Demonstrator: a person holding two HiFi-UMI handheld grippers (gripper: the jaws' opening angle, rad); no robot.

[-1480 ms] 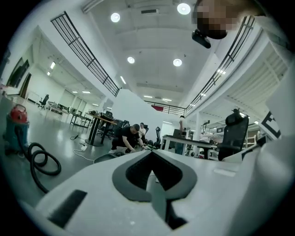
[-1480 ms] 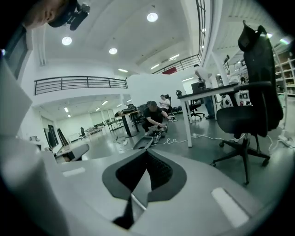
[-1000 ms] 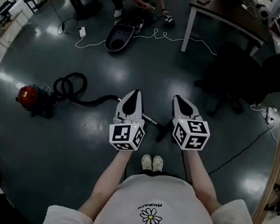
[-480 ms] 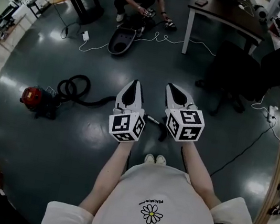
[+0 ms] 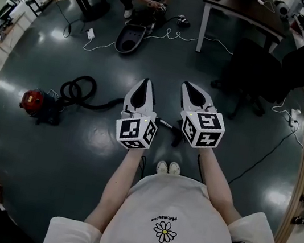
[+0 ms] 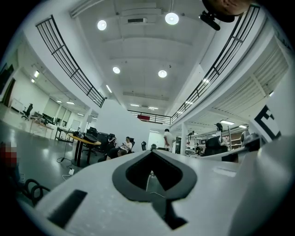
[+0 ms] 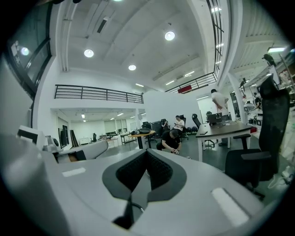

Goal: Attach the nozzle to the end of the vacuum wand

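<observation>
White tongs, both pairs, sit a bit higher than a second ago: left tongs point(image 5: 146, 82) and right tongs point(image 5: 189, 87) are side by side, pointing roughly level. Both are fully closed, with nothing between them in either gripper view. Red vacuum point(image 5: 31, 102) is at 9 o'clock, and its hose point(image 5: 81, 93) runs to the wand point(image 5: 166, 124), whose silver end lies on the floor point(image 5: 77, 152) below the tongs. A dark piece just beside it at 4 o'clock looks like the nozzle point(image 5: 176, 140). My read: nothing is picked up yet and the hands have lifted away, so both must drop down first.
</observation>
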